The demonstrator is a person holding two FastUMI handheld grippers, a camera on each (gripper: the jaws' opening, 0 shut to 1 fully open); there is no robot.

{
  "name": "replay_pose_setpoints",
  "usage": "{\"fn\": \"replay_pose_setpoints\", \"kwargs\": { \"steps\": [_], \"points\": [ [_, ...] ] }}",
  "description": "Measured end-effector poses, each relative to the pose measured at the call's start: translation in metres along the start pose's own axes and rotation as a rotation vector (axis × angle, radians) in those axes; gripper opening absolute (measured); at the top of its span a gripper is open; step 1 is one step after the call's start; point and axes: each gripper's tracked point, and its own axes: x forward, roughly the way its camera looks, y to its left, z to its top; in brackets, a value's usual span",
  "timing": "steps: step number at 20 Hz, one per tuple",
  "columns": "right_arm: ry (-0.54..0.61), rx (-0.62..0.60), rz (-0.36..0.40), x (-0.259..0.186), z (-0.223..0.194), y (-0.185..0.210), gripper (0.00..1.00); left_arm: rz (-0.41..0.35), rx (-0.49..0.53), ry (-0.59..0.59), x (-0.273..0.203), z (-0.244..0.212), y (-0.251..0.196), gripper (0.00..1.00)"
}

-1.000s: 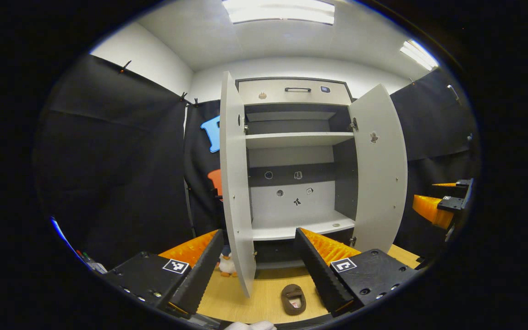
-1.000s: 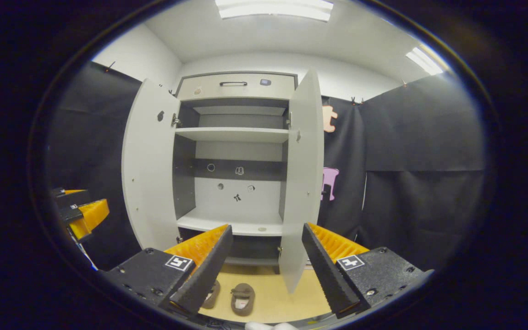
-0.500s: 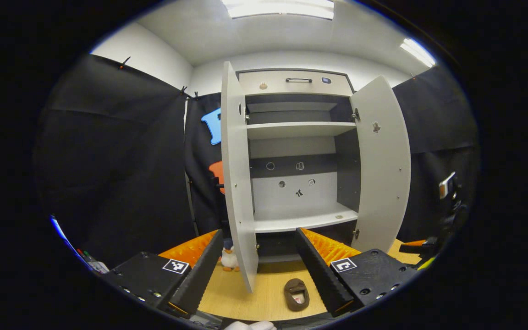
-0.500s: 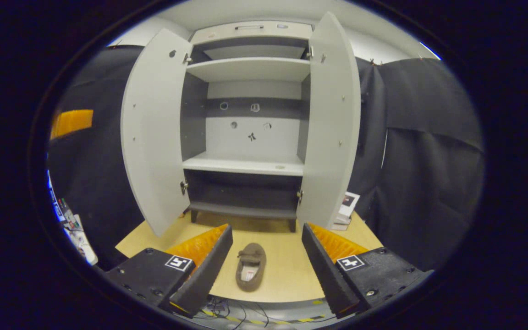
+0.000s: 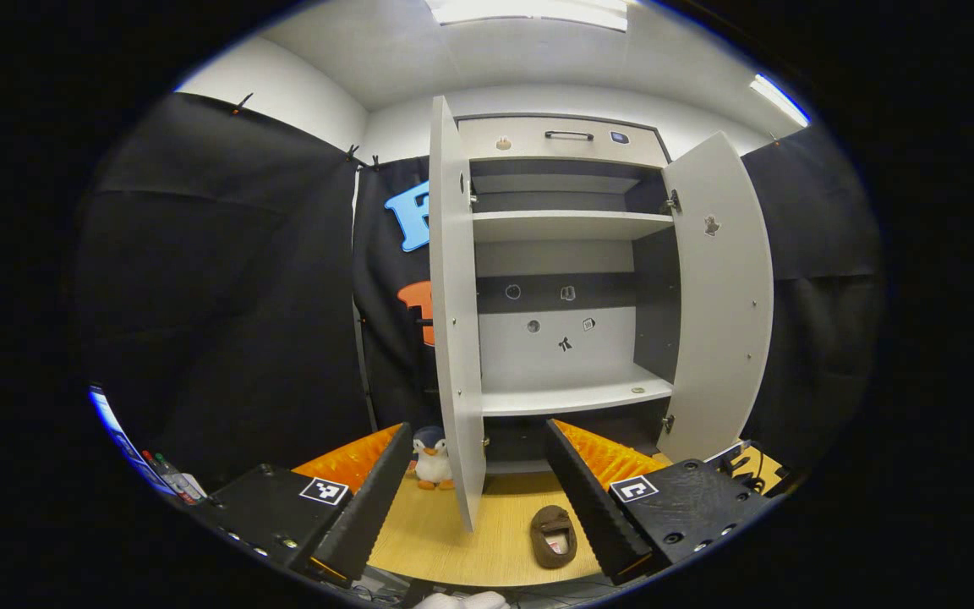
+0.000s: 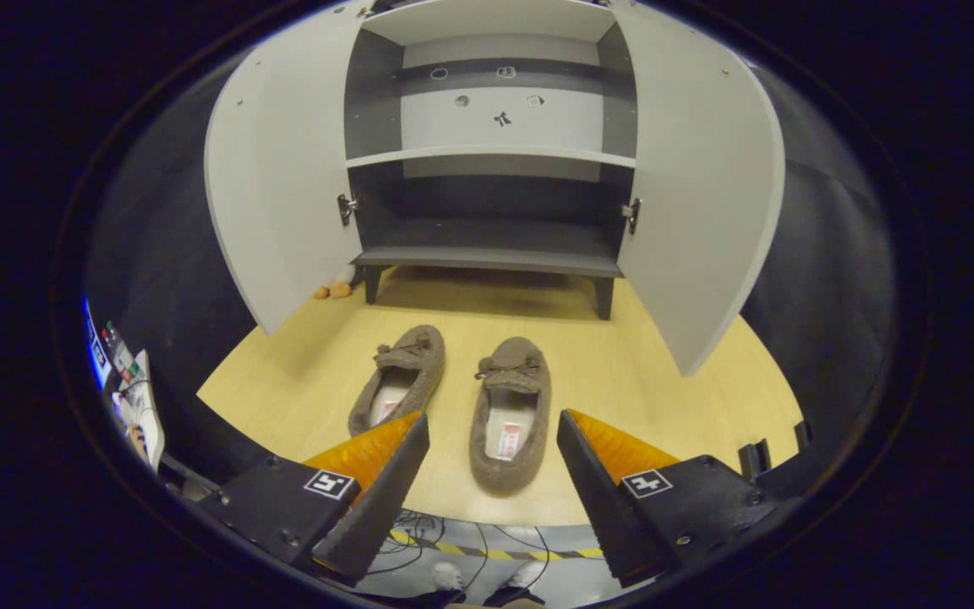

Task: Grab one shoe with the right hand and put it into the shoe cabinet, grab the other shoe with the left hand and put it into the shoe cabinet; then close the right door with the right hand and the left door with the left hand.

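Two brown slippers lie side by side on the wooden platform in front of the shoe cabinet [image 6: 487, 254]. In the right gripper view the right slipper [image 6: 510, 412] sits just ahead of my open right gripper [image 6: 491, 474], between its fingers' line, and the left slipper [image 6: 398, 378] lies beside it. Both cabinet doors stand open: the left door [image 6: 271, 169] and the right door [image 6: 698, 186]. In the left gripper view my open left gripper [image 5: 474, 486] hangs empty, facing the cabinet [image 5: 567, 279], with one slipper [image 5: 553, 535] low between its fingers.
A small penguin toy [image 5: 431, 458] stands on the platform [image 5: 453, 541] by the left door's foot. Cables and striped tape lie on the floor [image 6: 453, 550] below the platform's front edge [image 6: 487, 516]. Black cloth walls close in both sides.
The right gripper has tilted down and moved closer, so both slippers now lie just ahead of its fingers. The left gripper has shifted slightly; the penguin toy has come into sight.
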Motion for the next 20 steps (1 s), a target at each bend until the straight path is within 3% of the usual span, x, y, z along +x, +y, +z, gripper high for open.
{"fn": "replay_pose_setpoints", "kwargs": {
  "steps": [4,10,13,14,18,20],
  "points": [
    [0.051,0.035,0.013,0.053,-0.009,0.010,0.99,0.030,0.024,0.006,0.002,0.002,0.009,0.96],
    [0.070,0.074,-0.046,0.111,-0.015,-0.004,0.93,0.070,0.035,0.018,0.008,0.003,0.021,0.96],
    [0.059,0.119,-0.059,0.137,-0.010,-0.005,0.97,0.072,0.034,0.033,0.012,-0.001,0.019,0.96],
    [0.060,0.125,-0.060,0.145,-0.010,-0.003,0.90,0.071,0.033,0.041,0.013,-0.004,0.018,0.96],
    [0.056,0.135,-0.068,0.173,-0.008,0.003,0.89,0.075,0.035,0.088,0.018,-0.018,0.019,0.96],
    [0.045,0.148,-0.088,0.178,-0.005,-0.003,0.83,0.071,0.023,0.104,0.017,-0.024,0.018,0.96]
  ]
}}
